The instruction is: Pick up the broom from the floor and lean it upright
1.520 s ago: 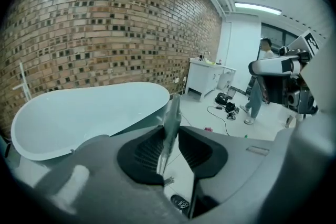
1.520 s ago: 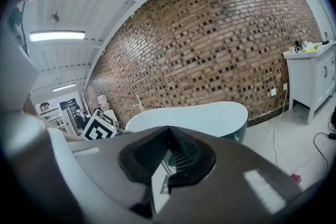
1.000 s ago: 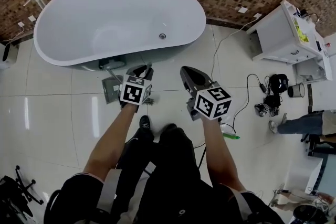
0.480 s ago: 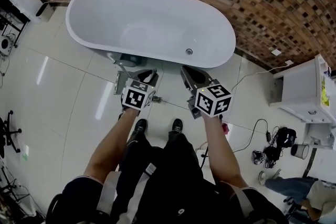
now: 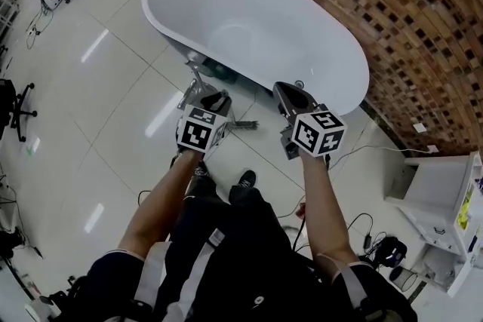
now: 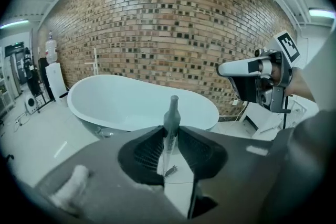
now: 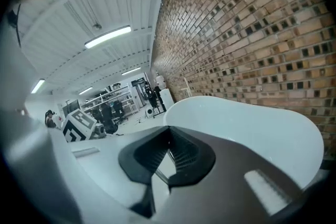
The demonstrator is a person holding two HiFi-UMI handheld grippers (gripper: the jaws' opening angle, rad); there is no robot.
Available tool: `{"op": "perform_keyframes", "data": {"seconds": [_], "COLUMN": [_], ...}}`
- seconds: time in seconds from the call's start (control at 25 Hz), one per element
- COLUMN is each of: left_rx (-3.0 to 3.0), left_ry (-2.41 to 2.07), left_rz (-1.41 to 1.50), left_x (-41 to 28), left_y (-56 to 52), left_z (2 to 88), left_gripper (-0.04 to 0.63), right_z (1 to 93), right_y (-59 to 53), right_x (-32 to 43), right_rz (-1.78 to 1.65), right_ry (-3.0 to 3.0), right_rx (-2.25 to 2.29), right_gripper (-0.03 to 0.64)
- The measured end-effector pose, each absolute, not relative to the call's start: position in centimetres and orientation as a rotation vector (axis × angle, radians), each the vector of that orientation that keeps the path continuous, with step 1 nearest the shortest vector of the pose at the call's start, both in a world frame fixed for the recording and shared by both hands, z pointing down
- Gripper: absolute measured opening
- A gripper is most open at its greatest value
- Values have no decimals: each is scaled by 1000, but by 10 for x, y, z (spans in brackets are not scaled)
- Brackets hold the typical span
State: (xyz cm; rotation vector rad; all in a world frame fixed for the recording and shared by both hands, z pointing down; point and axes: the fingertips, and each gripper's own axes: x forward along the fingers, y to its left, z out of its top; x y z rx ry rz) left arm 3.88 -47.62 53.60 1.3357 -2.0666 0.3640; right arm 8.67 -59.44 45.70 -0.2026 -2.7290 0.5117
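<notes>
Showing the left gripper [image 5: 214, 99] closed on the broom [image 6: 172, 113]: its ribbed pads [image 6: 149, 152] press the thin grey handle from both sides. The capped end of the handle sticks out past the jaws toward the bathtub [image 5: 249, 11].

Seen from above, the handle slants away from the person and a little to the left, and its tip lies over the strip of floor [image 5: 98, 124] along the tub's near side. The lower part runs back under the gripper and its marker cube. Whether the brush end rests on the tiles cannot be told.

A small bristly scrap [image 5: 243, 124] lies on the floor just to the right of this gripper (it may or may not belong to the broom).

The right gripper [image 5: 288, 91] stands beside the left one and apart from the handle. Its jaws are drawn together with nothing between them, and it points at the tub's near rim.

The coming move appears to turn on the handle's long axis. That axis already aims at the tub, with the brick wall [image 5: 423, 11] beyond. Tipping the capped end upward about the left grip would probably bring the broom upright against the rim. The left hand alone has the broom; the right, though free, is the farther of the two from the handle.
</notes>
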Motion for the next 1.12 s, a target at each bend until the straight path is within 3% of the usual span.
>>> {"op": "perform_keyframes", "data": {"seconds": [0.52, 1.12], "left_rx": [1298, 1266], "left_ry": [-2007, -2094], "left_rz": [346, 370], "left_x": [45, -39], "left_y": [-509, -605], "left_z": [564, 606], "left_gripper": [87, 91], "right_z": [472, 510], "right_y": [-616, -673], "right_x": [94, 119], "right_rz": [526, 571], "right_ry": [-2693, -2641], "right_rx": [-179, 8], "right_gripper": [2, 2]}}
